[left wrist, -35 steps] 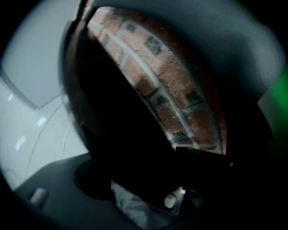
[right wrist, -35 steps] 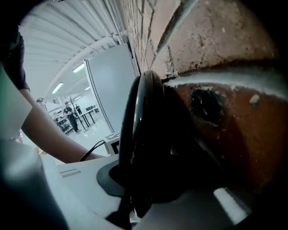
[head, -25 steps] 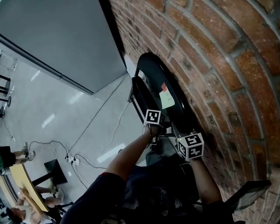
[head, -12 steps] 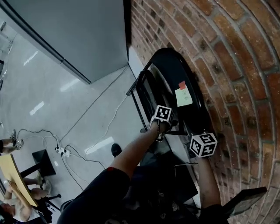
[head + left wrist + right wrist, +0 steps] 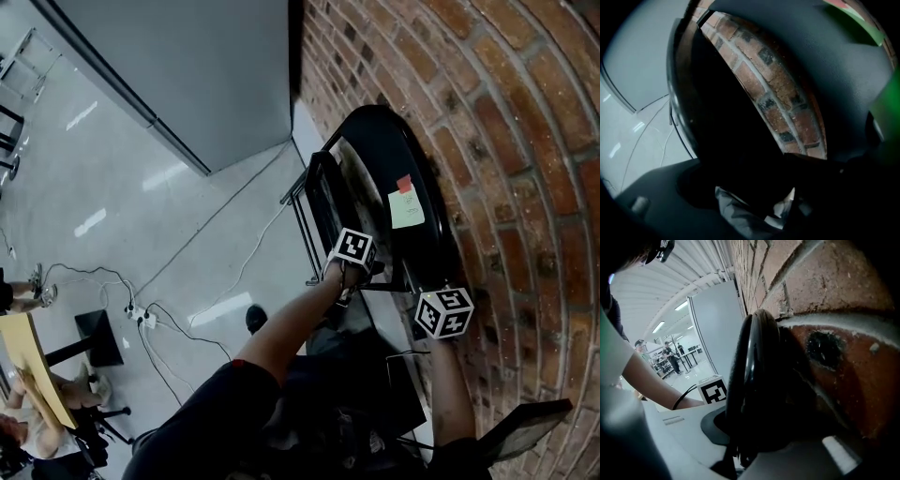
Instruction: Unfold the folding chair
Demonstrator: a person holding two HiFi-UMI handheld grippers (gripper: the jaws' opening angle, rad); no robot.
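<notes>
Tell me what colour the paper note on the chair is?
Pale green. The square paper note on the black folding chair shows best in the head view.

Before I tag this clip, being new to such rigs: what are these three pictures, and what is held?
No robot here: a person holds a gripper in each hand. The wide picture comes from a head camera looking down; the other two come from cameras riding on the grippers. A black folding chair stands by a brick wall on a grey floor, a green note stuck to it. The right gripper is clamped on the chair's black rim. The left gripper has a dark chair part between its jaws, but that picture is too dark to show whether they press.
</notes>
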